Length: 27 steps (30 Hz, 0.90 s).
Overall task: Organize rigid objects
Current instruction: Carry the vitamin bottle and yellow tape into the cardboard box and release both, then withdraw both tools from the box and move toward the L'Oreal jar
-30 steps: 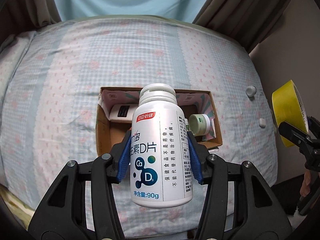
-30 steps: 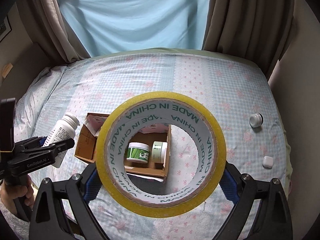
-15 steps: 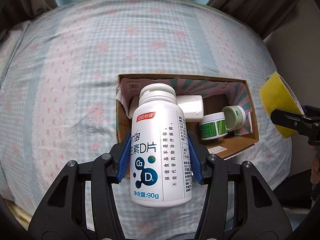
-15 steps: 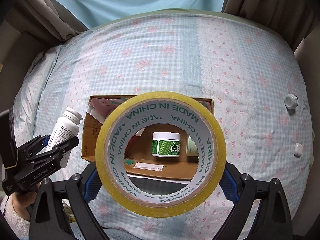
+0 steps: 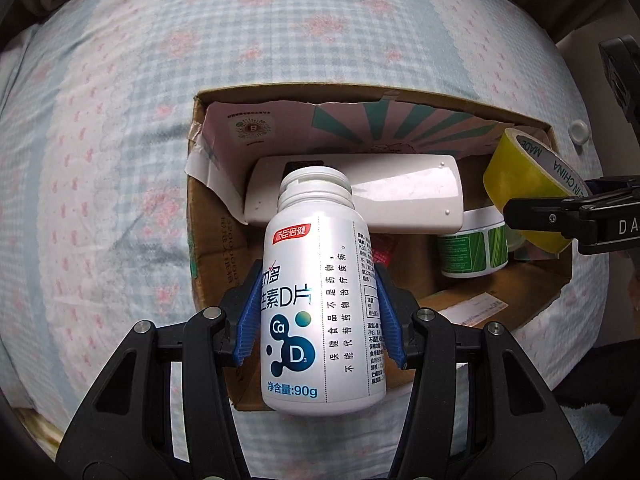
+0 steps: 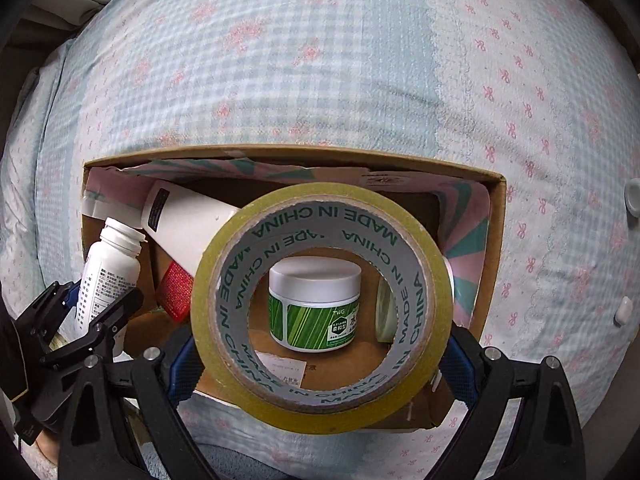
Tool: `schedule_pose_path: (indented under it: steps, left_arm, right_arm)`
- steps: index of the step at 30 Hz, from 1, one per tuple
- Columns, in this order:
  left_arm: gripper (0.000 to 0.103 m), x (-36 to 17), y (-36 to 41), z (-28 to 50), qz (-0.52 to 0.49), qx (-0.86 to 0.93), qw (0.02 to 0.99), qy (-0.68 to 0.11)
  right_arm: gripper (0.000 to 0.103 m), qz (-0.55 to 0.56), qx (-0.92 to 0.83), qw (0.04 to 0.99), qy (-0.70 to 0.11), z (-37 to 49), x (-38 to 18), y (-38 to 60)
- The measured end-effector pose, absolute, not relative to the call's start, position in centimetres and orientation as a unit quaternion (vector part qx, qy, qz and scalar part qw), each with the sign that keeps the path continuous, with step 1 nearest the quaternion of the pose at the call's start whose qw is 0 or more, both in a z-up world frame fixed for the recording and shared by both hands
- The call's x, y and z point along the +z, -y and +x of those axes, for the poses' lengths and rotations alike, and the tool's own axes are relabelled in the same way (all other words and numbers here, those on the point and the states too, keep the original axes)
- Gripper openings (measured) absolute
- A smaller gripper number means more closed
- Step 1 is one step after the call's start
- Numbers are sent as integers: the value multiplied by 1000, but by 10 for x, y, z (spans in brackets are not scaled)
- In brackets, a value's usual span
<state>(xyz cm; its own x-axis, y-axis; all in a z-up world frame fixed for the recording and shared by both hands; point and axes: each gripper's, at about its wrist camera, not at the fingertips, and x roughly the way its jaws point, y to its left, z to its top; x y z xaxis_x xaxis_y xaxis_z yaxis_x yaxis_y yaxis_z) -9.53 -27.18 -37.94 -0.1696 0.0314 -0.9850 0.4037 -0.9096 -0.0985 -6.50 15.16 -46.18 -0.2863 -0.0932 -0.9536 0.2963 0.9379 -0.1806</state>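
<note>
A: Now, how should the step in hand be done well?

B: The supplement bottle (image 5: 324,304) is pinched by the left gripper (image 5: 323,320), blue pads pressed against both sides of its label, and it is held over the left part of the cardboard box (image 5: 208,264) on the bed (image 5: 120,120). It would best be lowered into the bare floor near the box's near-left corner, short of the white flat device (image 5: 400,196), and the fingers spread only once the base is borne.

A: And the tape?

B: The yellow tape roll (image 6: 320,304) is clamped across its outer rim by the right gripper (image 6: 320,364), over the right half of the box. The green-labelled jar (image 6: 314,304) is seen straight through its core, so the roll should probably be set down beside the jar, or nearer the front wall, rather than on its lid. The two loads are best released one at a time, since both grippers are crowded into the same box.

A: What cannot be made out?

B: The box floor beneath the bottle is hidden by the bottle itself. A second small pot (image 6: 386,312) behind the tape is mostly covered, and a red item (image 6: 174,292) is only partly seen. Whether the bottle touches the device cannot be told. Two small white things (image 6: 633,198) on the bedsheet are cut off at the edge.
</note>
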Motion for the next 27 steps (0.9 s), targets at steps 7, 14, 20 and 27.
schedule_pose_path:
  steps: [7, 14, 20, 27]
  left_arm:
    - [47, -379, 263, -104, 643, -747, 108, -134]
    - [103, -359, 257, -103, 619, -769, 96, -131]
    - [103, -350, 263, -98, 619, -766, 101, -138]
    - [103, -327, 262, -83, 603, -778, 109, -138]
  right_arm:
    - [96, 82, -146, 588, -792, -65, -471, -150]
    - [103, 107, -162, 640, -744, -67, -444, -142]
    - [103, 75, -169, 647, -740, -75, -431, -150]
    - [103, 73, -165, 669, -721, -82, -406, -163]
